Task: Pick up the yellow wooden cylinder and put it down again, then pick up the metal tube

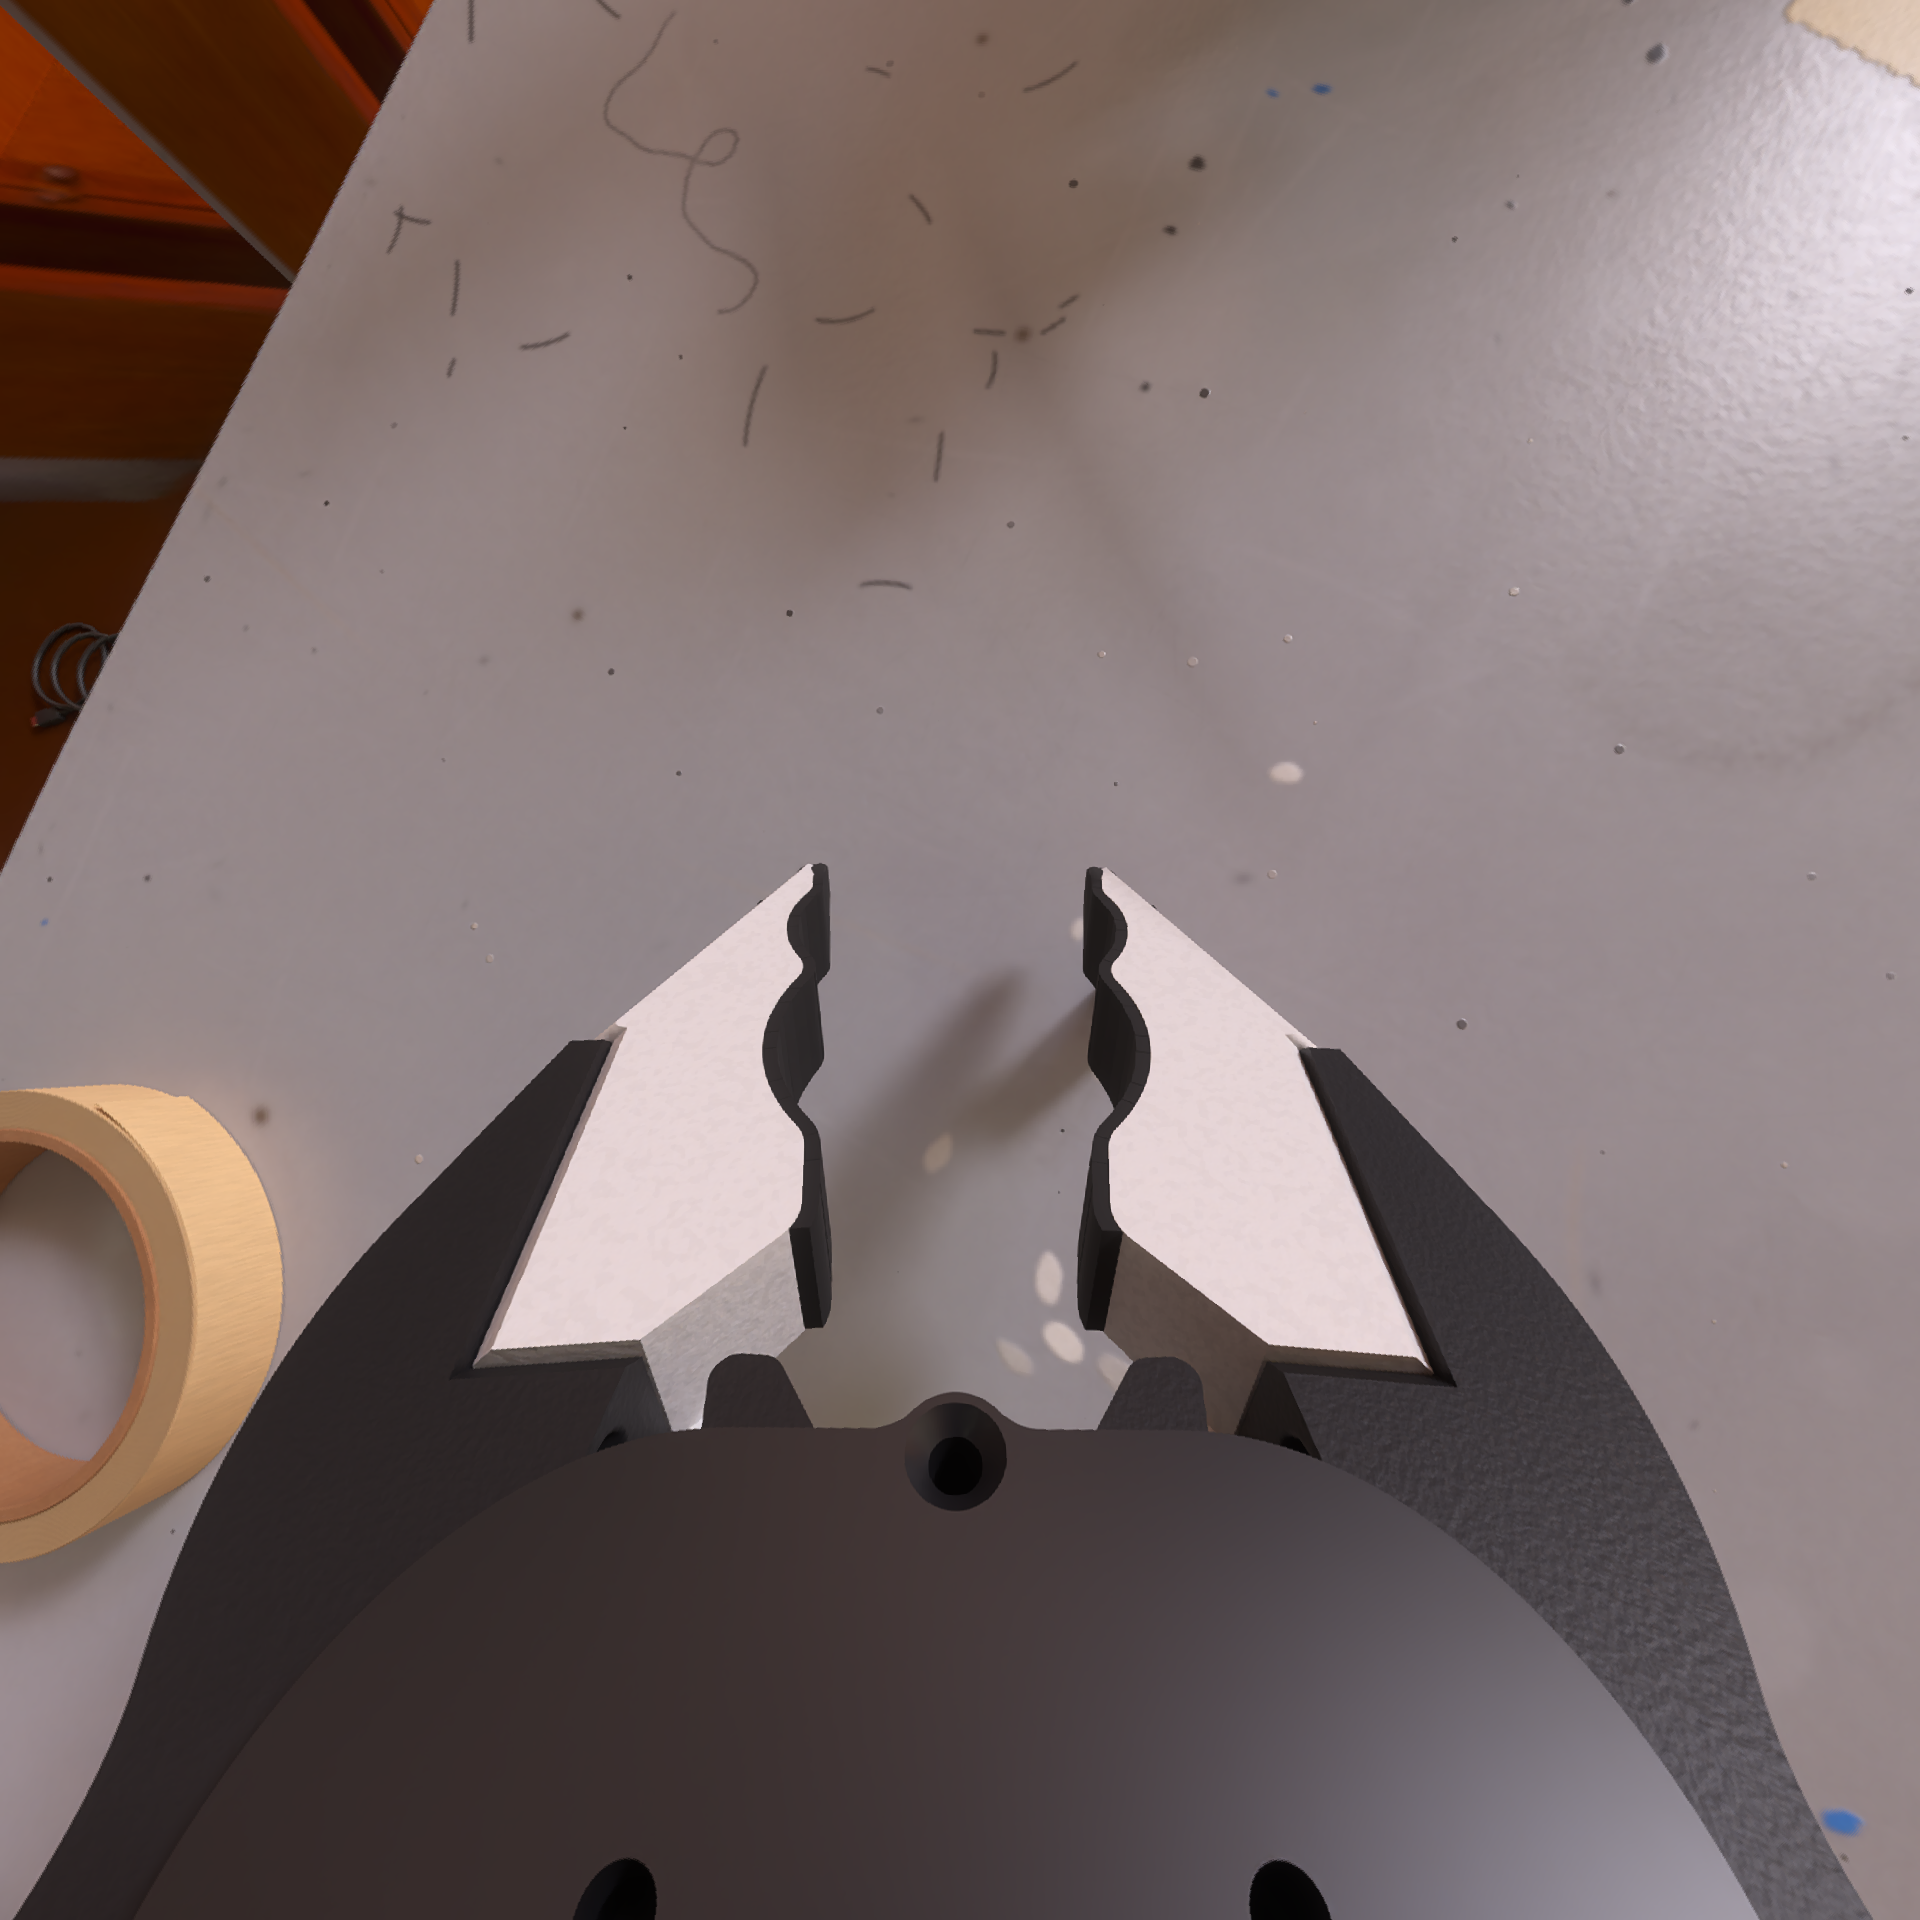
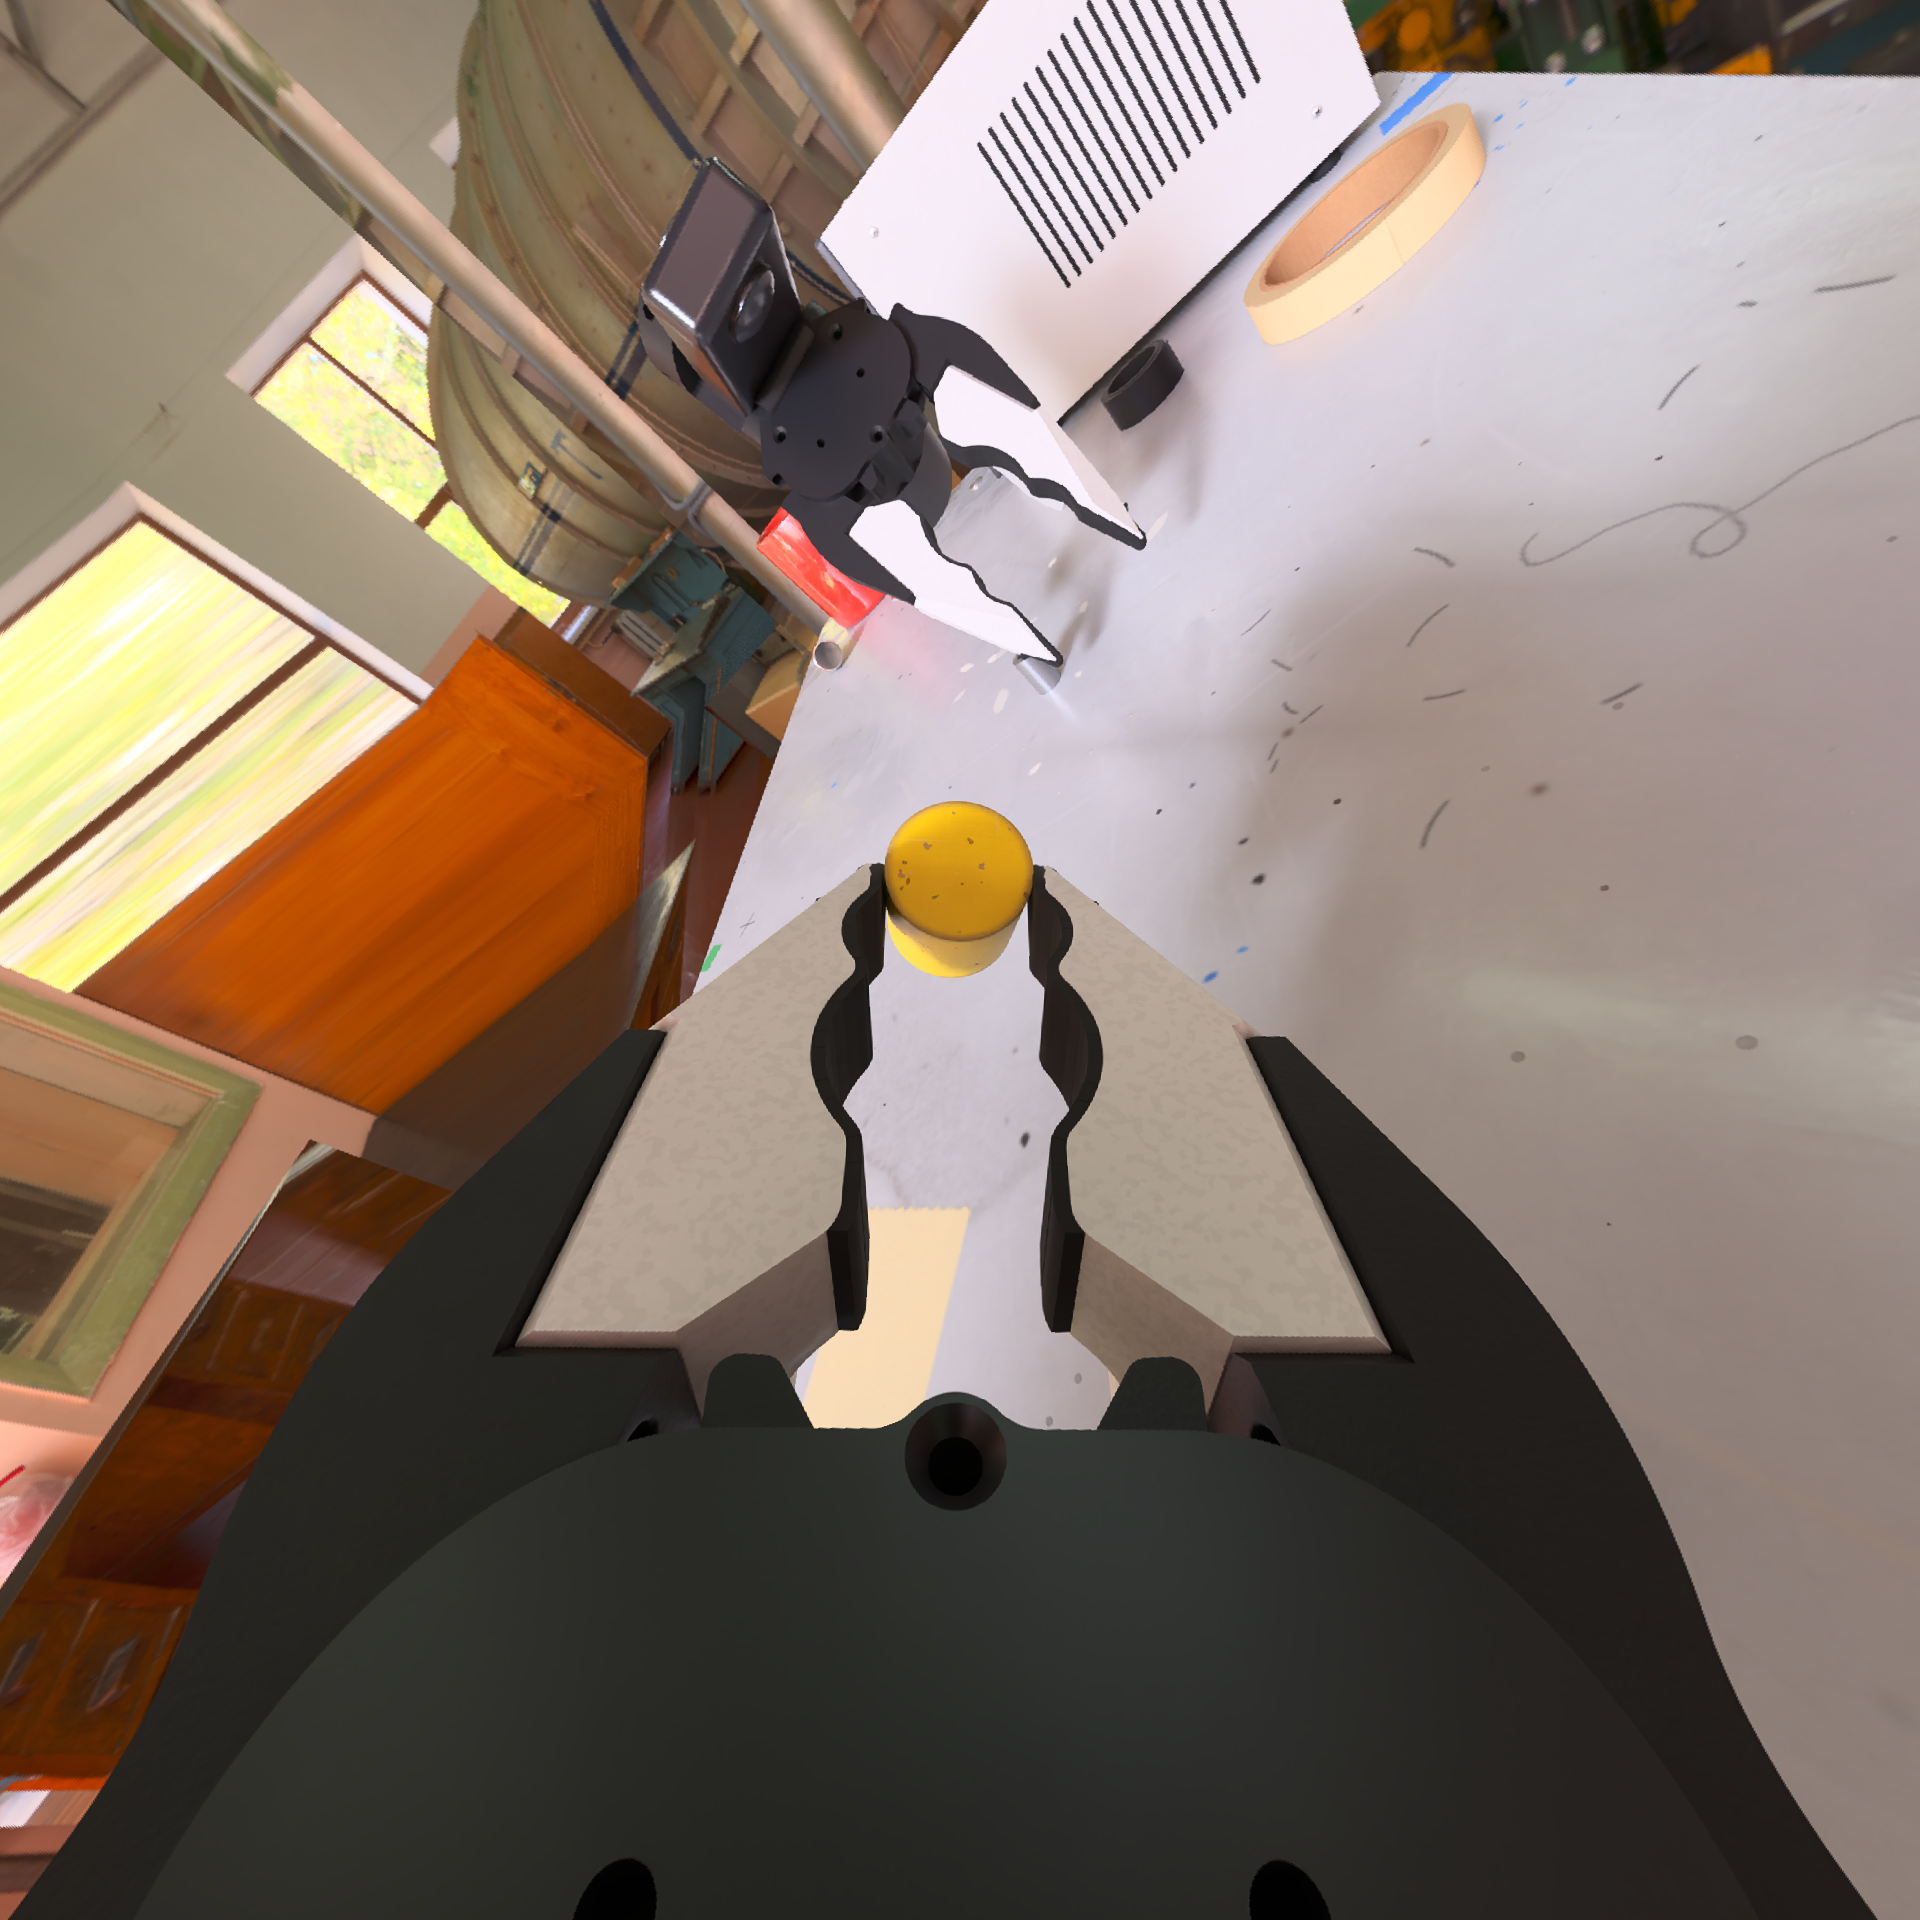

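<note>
The right hand-held gripper (image 2: 956,883) is clamping the yellow wooden cylinder (image 2: 956,883) between its fingertips, one finger pressing on each side of the cylinder's rounded body. The cylinder is sitting at the very tip of the fingers, with the grey bench (image 2: 1455,831) showing beyond it; whether it is touching the bench cannot be told.

Farther off in the right wrist view, the left hand-held gripper (image 2: 1091,603) is hovering with its fingers spread apart and nothing between them. The metal tube (image 2: 1039,673) is lying on the bench right at that gripper's fingertips, mostly hidden behind them. In the left wrist view, the same left hand-held gripper (image 1: 956,883) is showing a clear gap between its fingers, with only scuffed bench (image 1: 1351,520) below.

A roll of masking tape (image 2: 1366,223) is resting on the bench beside a white vented box (image 2: 1091,156), with a small black ring (image 2: 1143,382) lying near the box.
</note>
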